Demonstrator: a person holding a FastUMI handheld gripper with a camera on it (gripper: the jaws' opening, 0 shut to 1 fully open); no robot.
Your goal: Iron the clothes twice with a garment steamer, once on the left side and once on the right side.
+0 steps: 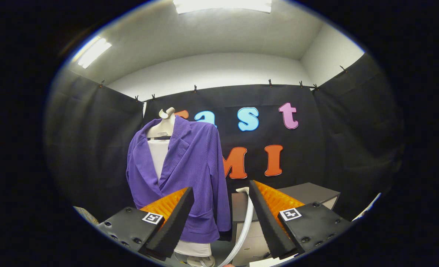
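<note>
The claw has its two fingers spread apart with nothing pressed between them. One white hose curves up through the gap, close beside the right finger, and ends at a pale piece near that finger's tip; whether this is the steamer head cannot be told. Just past the left finger hangs one purple jacket, open at the front over a white mannequin torso, with its hem reaching down between the fingers. To the right of the jacket, behind the right finger, stands one grey cabinet. Behind the jacket hangs the black cloth wall, and above it two ceiling lights.
</note>
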